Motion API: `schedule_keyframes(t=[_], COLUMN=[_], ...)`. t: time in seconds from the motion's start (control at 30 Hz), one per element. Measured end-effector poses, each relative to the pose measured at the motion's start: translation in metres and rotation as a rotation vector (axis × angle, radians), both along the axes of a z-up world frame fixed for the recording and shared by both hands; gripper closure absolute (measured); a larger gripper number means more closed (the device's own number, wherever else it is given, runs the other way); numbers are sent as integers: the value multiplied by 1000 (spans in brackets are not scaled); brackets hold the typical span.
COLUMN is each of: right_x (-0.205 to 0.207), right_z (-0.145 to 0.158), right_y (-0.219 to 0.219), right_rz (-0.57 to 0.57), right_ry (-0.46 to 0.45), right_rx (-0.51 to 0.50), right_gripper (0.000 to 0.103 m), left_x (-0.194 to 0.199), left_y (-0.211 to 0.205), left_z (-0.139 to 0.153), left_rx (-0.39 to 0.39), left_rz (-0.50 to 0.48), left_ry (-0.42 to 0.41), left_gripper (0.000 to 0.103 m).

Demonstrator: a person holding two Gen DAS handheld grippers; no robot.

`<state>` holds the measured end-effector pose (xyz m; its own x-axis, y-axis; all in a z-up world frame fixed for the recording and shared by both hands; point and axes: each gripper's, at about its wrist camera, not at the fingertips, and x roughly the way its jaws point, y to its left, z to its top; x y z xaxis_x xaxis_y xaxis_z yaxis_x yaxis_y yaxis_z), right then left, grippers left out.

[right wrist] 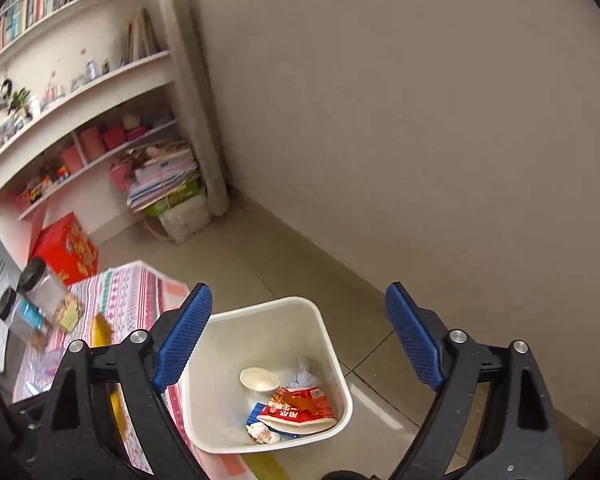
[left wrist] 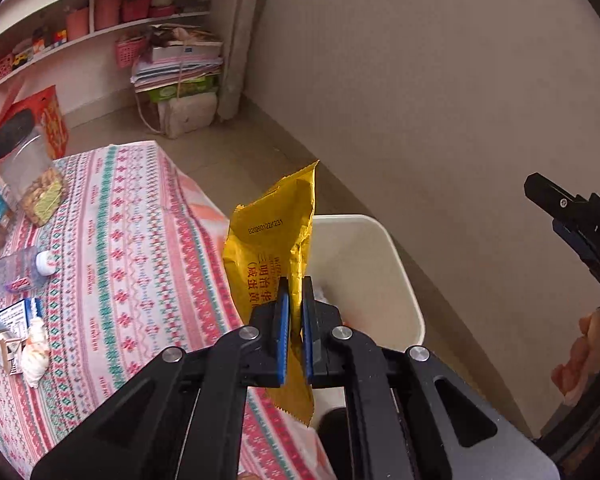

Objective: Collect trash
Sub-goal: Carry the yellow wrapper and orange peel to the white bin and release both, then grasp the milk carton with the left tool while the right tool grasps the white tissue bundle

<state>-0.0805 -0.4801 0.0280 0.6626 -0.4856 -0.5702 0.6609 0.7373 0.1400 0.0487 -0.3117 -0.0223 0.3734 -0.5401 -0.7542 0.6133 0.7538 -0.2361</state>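
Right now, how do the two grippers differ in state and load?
The left gripper is shut on the yellow wrapper, held upright near the white bin; the right gripper is open and holds nothing. The left sits at the table's edge, the right hangs above the bin. Both have blue pads on black fingers.

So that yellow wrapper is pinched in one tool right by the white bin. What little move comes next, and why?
Probably carry it a little further right over the bin, then open. The left gripper grips the yellow wrapper at the bin's near rim, beside the table edge; trash already lies inside.
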Motion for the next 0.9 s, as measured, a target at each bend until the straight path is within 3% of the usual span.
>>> schedule_keyframes(t=[0.07,0.1,0.13,0.17,0.27,0.37,0.5,0.57,0.7,0.9], right_x=[-9,-12,-14,-15,-15,-9,1,5,22,56], right_z=[2,3,3,3,5,7,5,3,-4,-16], right_y=[-5,-6,-6,-6,-2,7,33,48,77,117], right_rz=[-32,-41,-44,-46,-59,-54,-33,-25,27,126], right_ry=[-27,-33,-34,-31,-25,-27,-13,-11,18,72], right_rx=[-3,-4,-8,-15,-48,-76,-140,-165,-218,-238], right_gripper=[17,17,16,15,11,8,7,7,7,7], left_x=[0,1,2,2,0,-4,-10,-11,-5,10], left_y=[-19,-24,-27,-28,-22,-6,24,40,72,115], left_z=[3,4,5,8,13,18,26,30,32,21], left_rx=[-17,-24,-26,-26,-8,49,107,103,115,135], left_rz=[-23,-30,-30,-21,-6,72,205,251,337,430], left_ry=[5,11,10,-1,-40,-141,-268,-295,-319,-275], left_gripper=[93,81,62,56,53,53,39,38,30,29])
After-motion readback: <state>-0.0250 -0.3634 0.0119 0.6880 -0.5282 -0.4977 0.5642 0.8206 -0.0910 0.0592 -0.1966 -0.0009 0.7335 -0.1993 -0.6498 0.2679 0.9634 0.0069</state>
